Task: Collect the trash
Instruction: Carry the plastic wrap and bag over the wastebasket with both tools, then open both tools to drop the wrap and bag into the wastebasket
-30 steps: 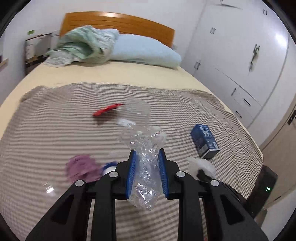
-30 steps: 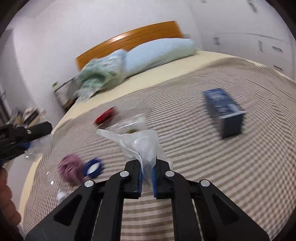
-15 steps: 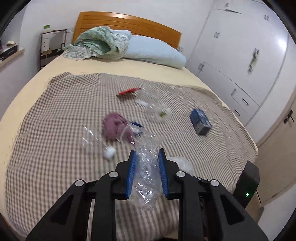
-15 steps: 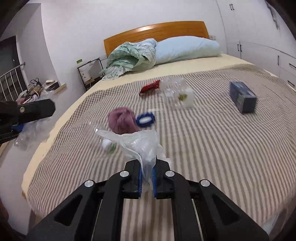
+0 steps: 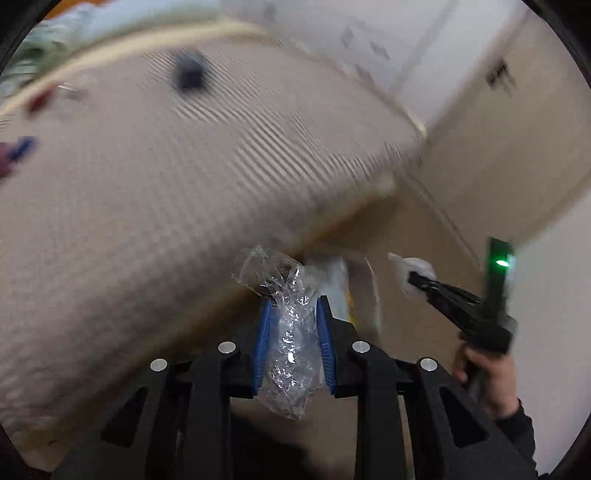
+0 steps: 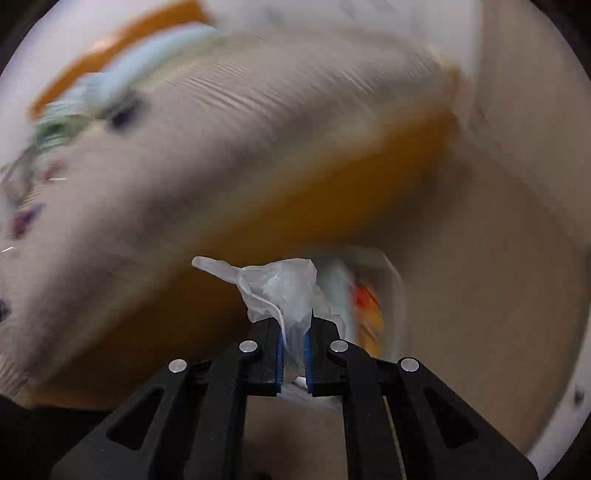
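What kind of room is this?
Most likely a bedroom, though the pictures are blurred. A big bed with a checked cover fills the view, an orange wooden headboard and a pale blue pillow sit at its far end, and white cupboard doors stand beside it.

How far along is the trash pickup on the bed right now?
Partly done. In hand: the left gripper is clamped on crumpled clear plastic, and the right gripper on a whitish plastic bag; both point past the foot of the bed. Left: blurred items on the blanket, a dark box and red and blue bits at its far edge. No bin is clearly visible.
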A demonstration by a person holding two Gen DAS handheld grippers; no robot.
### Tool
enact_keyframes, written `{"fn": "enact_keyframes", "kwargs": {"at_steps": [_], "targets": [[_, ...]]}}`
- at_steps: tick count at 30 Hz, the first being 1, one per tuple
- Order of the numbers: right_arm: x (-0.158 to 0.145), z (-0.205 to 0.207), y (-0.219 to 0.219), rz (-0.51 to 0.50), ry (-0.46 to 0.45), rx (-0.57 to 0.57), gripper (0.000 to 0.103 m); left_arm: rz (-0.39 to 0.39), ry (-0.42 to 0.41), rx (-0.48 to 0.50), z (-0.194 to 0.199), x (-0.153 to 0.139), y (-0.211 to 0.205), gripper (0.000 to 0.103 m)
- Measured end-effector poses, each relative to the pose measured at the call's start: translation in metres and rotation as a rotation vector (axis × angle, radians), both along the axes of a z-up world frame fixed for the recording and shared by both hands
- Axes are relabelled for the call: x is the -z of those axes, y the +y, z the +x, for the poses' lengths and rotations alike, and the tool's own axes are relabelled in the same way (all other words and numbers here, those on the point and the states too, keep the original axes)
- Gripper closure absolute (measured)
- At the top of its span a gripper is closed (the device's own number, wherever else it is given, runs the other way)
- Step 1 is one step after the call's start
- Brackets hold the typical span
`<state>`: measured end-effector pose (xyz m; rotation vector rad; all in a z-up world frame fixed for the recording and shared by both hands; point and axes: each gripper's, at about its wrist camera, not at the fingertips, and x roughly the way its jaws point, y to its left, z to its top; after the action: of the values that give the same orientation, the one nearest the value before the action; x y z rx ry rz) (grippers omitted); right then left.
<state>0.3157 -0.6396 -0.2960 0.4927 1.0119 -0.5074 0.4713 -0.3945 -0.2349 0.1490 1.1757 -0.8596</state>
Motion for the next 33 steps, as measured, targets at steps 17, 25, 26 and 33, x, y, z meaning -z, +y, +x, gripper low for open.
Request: {"fn": "enact_keyframes", "kwargs": {"at_steps": [17,25,26,33], "targets": [[0.169,0.029,-0.121,0.197,0.034,0.195,0.038,0.221,0.133,0.179,-0.033,0.119,-0.128,0.080],[0.107,-0.097,-0.096,0.120,-0.070,0.334,0.038,0.319,0.163,0.366,-0.047,0.196,-0.227,0.078],[0.105,-0.107,-0.095,0.108,-0.068,0.359,0.038,0.296,0.178,0.338,-0.047,0.207,-0.238,0.075],[0.109,-0.151,-0.082,0.148,-0.042,0.436,0.037,0.254,0.264,0.211,-0.037,0.250,-0.244,0.023]]}}
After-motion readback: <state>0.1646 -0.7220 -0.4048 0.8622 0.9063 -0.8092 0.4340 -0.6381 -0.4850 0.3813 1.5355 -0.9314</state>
